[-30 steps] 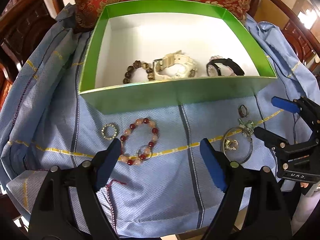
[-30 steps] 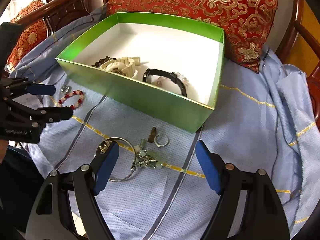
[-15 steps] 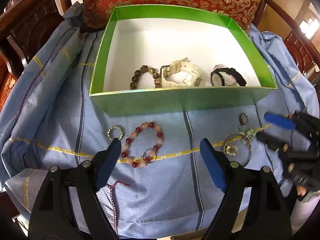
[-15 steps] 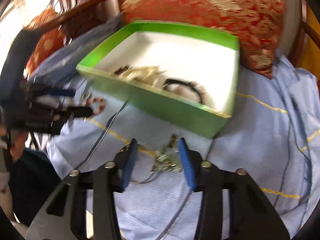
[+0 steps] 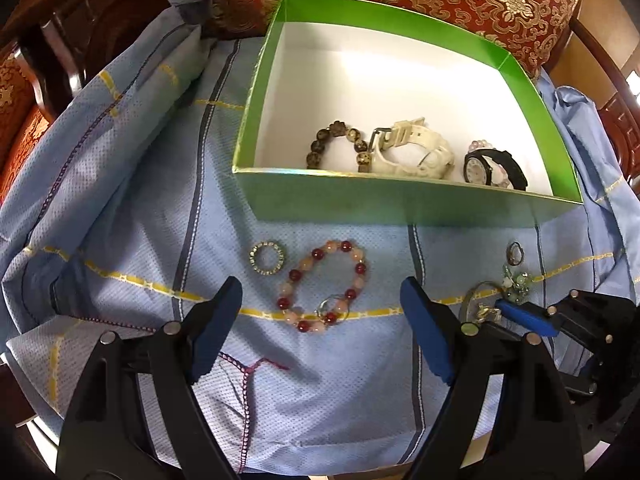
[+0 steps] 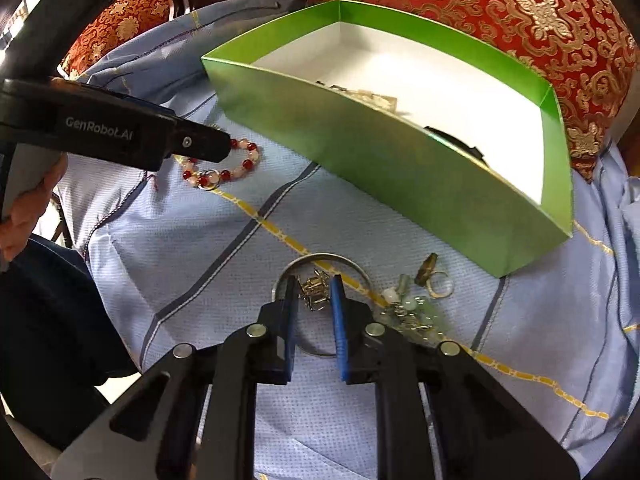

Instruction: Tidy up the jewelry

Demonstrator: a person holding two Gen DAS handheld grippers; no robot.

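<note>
**Right gripper closing over charm inside bangle**

The right gripper (image 6: 314, 292) was closing around a small metal charm (image 6: 314, 290) inside the silver bangle (image 6: 324, 258) on the blue cloth (image 6: 240, 280). The left gripper (image 5: 320, 320) hovered open above the beaded bracelet (image 5: 322, 284).

Two steep wrist views, shared cloth (image 5: 320, 380)

Bright daylight — fisheye-warped, dark edges

One green box (image 5: 400, 200) holds two watches (image 5: 416, 152) and one dark bead bracelet (image 5: 336, 140). On the cloth: one red bead bracelet (image 5: 320, 284), one silver bangle (image 6: 320, 258), three rings (image 5: 268, 258), one green charm cluster (image 5: 516, 282).
</note>
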